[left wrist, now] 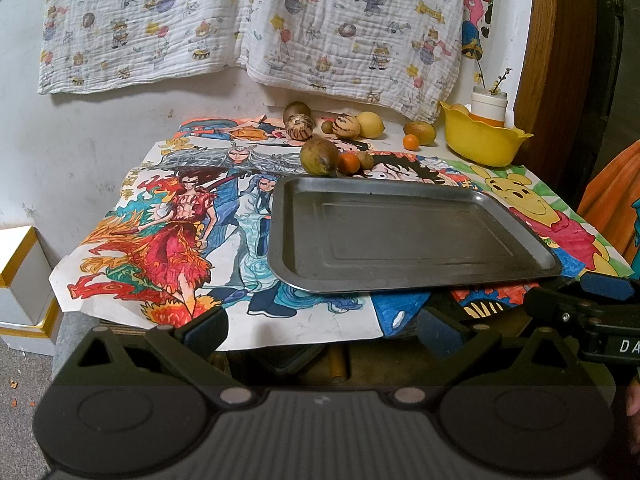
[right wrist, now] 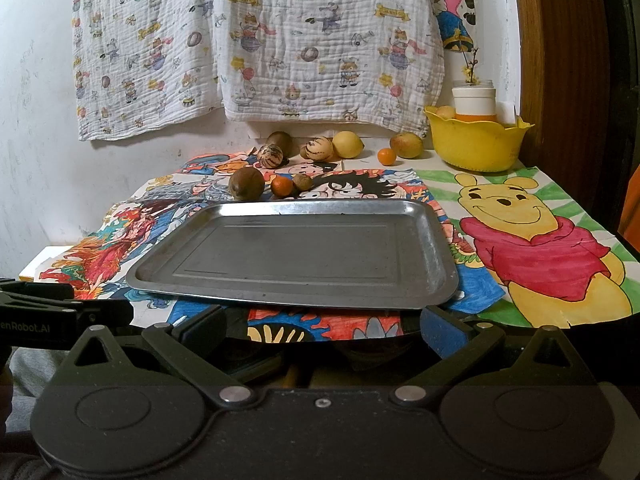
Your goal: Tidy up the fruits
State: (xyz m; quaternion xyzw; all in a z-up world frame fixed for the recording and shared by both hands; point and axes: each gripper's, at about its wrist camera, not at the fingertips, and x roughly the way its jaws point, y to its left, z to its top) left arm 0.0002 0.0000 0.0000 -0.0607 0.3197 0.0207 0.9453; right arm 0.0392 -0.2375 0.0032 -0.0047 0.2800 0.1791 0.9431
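An empty metal tray (left wrist: 400, 276) (right wrist: 288, 296) lies on the table over coloured drawings. Behind it lie several fruits: a brown-green fruit (left wrist: 319, 156) (right wrist: 246, 183), a small orange (left wrist: 349, 162) (right wrist: 282, 185), two striped melons (left wrist: 346, 125) (right wrist: 317, 148), a yellow lemon (left wrist: 370, 124) (right wrist: 347, 144), a second small orange (left wrist: 411, 142) (right wrist: 386, 156). My left gripper (left wrist: 322, 334) is open and empty at the table's near edge. My right gripper (right wrist: 322, 330) is open and empty, also before the tray.
A yellow bowl (left wrist: 480, 144) (right wrist: 476, 148) with a white jar stands at the back right. A printed cloth (left wrist: 256, 24) hangs on the wall. A wooden frame (left wrist: 560, 60) borders the right. A white box (left wrist: 20, 280) stands left, below the table.
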